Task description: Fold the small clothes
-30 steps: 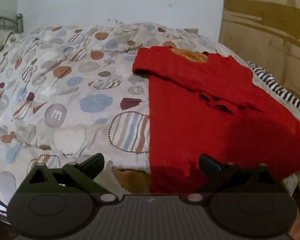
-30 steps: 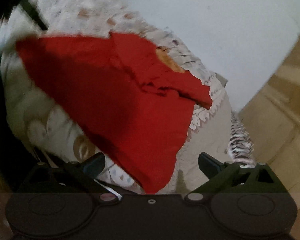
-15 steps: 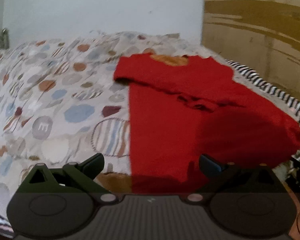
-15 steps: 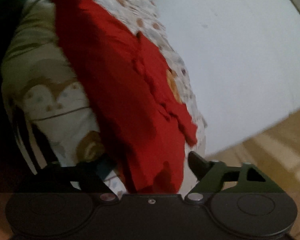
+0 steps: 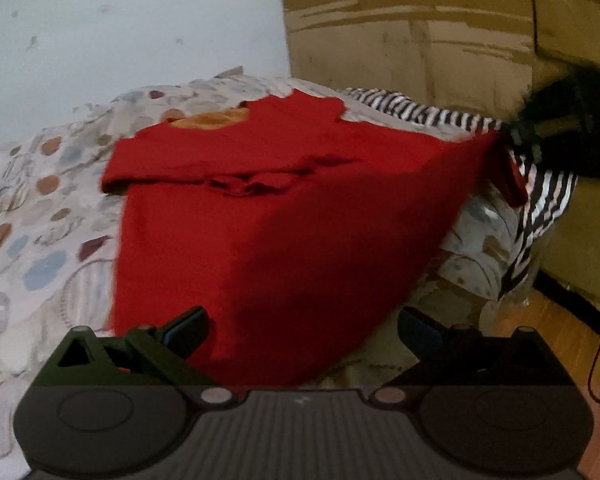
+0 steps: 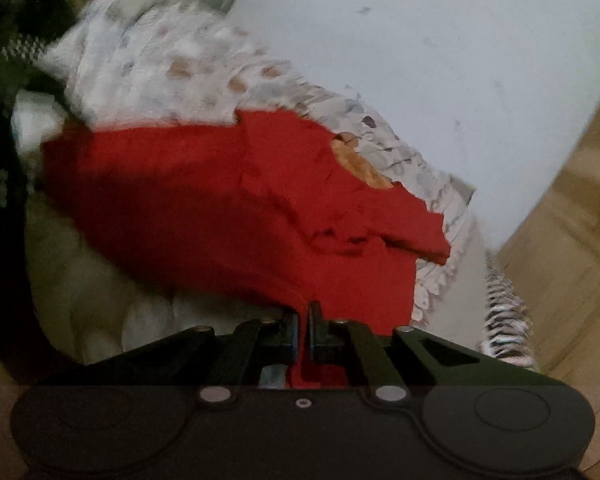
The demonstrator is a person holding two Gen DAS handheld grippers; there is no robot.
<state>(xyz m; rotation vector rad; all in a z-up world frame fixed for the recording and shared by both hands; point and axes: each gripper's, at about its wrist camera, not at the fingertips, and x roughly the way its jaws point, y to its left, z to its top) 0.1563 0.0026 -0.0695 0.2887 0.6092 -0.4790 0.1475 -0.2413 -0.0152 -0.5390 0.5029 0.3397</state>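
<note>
1. The fingers of the right gripper are seen pressed together on a bottom corner of the red shirt, with red cloth pinched between the pads.
2. That corner is seen in the left wrist view as lifted off the bed and drawn taut toward the right gripper, which is blurred there.
3. The fingers of the left gripper are spread wide, with the shirt's lower hem lying between them but not pinched.
4. The red shirt is spread on the patterned bedspread, sleeves folded across the chest, an orange lining shown at the neck.
5. A striped cloth is seen at the bed's far edge.
</note>
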